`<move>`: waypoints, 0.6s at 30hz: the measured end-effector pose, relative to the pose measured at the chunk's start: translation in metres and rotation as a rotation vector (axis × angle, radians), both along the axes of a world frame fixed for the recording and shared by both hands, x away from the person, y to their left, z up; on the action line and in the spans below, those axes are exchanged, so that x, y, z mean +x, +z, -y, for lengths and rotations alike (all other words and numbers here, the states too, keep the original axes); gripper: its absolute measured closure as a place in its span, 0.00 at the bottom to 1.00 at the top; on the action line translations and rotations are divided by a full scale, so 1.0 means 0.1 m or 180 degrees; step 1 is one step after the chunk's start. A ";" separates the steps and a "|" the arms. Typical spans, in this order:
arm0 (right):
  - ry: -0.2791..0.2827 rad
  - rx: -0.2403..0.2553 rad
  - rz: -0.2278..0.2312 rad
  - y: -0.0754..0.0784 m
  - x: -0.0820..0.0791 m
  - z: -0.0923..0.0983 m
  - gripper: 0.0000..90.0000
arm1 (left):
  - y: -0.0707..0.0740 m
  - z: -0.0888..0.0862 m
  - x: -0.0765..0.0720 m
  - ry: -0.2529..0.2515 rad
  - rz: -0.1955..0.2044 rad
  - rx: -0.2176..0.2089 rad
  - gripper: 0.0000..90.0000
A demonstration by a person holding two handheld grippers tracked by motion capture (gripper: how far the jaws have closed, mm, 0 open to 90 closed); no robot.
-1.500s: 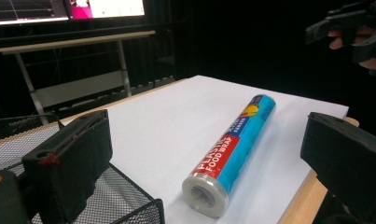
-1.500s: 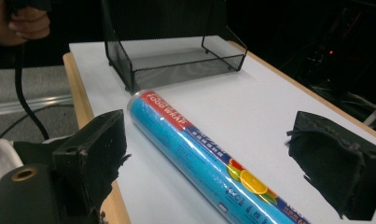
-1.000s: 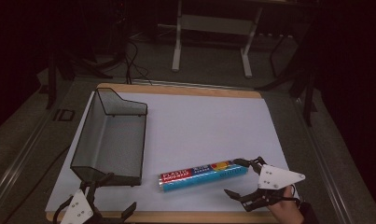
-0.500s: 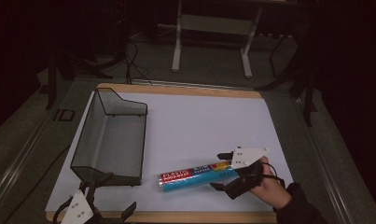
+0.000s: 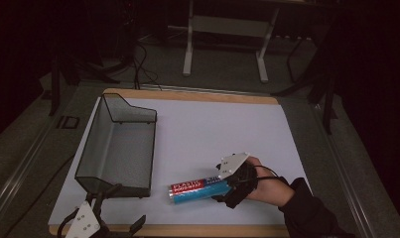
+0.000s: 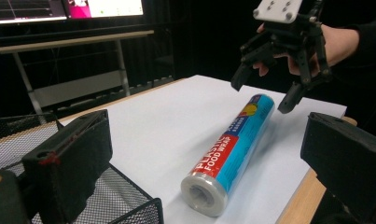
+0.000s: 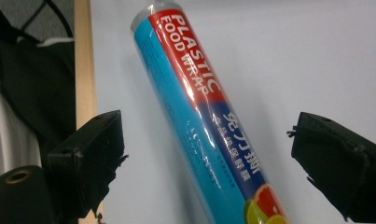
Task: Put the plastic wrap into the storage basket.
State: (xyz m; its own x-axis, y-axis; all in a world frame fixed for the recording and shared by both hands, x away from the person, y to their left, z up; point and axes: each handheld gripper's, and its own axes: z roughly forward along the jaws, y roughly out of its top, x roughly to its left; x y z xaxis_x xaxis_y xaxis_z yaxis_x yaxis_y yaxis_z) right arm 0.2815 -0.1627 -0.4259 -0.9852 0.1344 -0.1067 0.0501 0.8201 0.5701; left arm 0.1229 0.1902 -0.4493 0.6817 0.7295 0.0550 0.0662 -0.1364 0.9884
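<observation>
Here the roll of plastic food wrap (image 5: 200, 190) lies flat on the white bench (image 5: 227, 134), just beside the wire basket (image 5: 119, 148). The right gripper (image 5: 226, 191) straddles its far end, having just been opening, pads clear. The left gripper (image 5: 104, 225) waits open at the bench's near edge.

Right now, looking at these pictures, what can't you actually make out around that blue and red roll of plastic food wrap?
- The blue and red roll of plastic food wrap: in the high view its right end is hidden under the right gripper.
- The same roll in the right gripper view: both ends are cut off by the frame edges.
- The black wire mesh basket: in the left gripper view it is cut off by the frame and partly blocked by a jaw.
- The left gripper: its body is cut off at the bottom edge in the high view.
</observation>
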 end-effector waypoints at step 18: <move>0.0405 -0.1037 -0.0008 -0.29 0.19 -0.48 0.14 | 0.00 -0.01 0.00 -0.0010 0.0007 -0.0012 0.03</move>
